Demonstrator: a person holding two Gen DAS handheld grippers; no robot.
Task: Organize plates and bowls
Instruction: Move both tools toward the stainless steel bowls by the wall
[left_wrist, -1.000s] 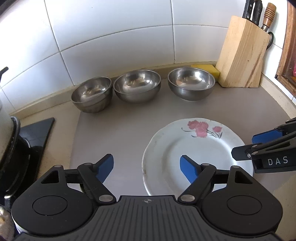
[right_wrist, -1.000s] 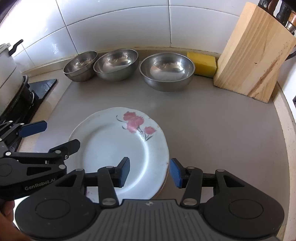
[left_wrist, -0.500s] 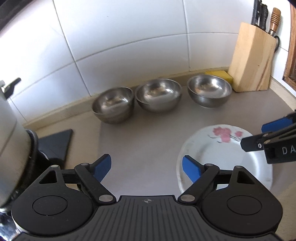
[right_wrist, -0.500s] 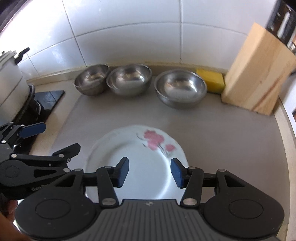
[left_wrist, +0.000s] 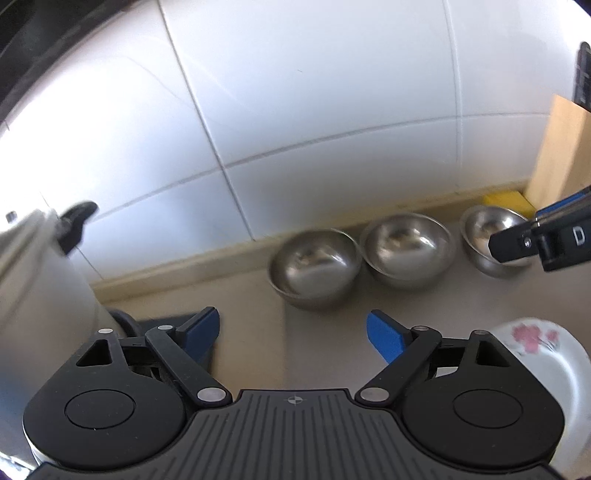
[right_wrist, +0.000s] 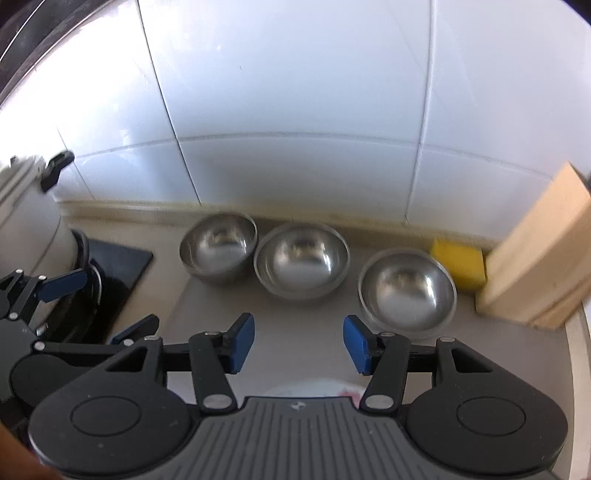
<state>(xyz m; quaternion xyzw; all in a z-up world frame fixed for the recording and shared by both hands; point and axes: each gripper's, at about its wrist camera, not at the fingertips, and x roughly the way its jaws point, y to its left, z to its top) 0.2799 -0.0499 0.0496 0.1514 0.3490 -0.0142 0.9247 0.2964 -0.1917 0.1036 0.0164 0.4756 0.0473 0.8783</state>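
Note:
Three steel bowls stand in a row by the tiled wall: left bowl (left_wrist: 314, 267) (right_wrist: 218, 251), middle bowl (left_wrist: 406, 251) (right_wrist: 301, 264), right bowl (left_wrist: 487, 236) (right_wrist: 406, 288). A white plate with a pink flower (left_wrist: 535, 343) lies on the grey counter, low right in the left wrist view. Only a sliver of the plate (right_wrist: 314, 389) shows under my right gripper. My left gripper (left_wrist: 293, 334) hovers over bare counter before the left bowl, its jaws opening with nothing between them. My right gripper (right_wrist: 299, 343) hangs short of the middle and right bowls, jaws also opening and empty.
A yellow sponge (right_wrist: 458, 266) and a wooden knife block (right_wrist: 535, 258) sit at the right by the wall. A pale pot (left_wrist: 37, 277) on a black stove (right_wrist: 114, 266) fills the left. Each gripper shows in the other's view: right gripper (left_wrist: 535, 240), left gripper (right_wrist: 99, 306).
Both grippers have risen and drawn back from the plate, tilting up toward the wall. The plate has slid to the bottom of both views. Both pairs of jaws stand wider.

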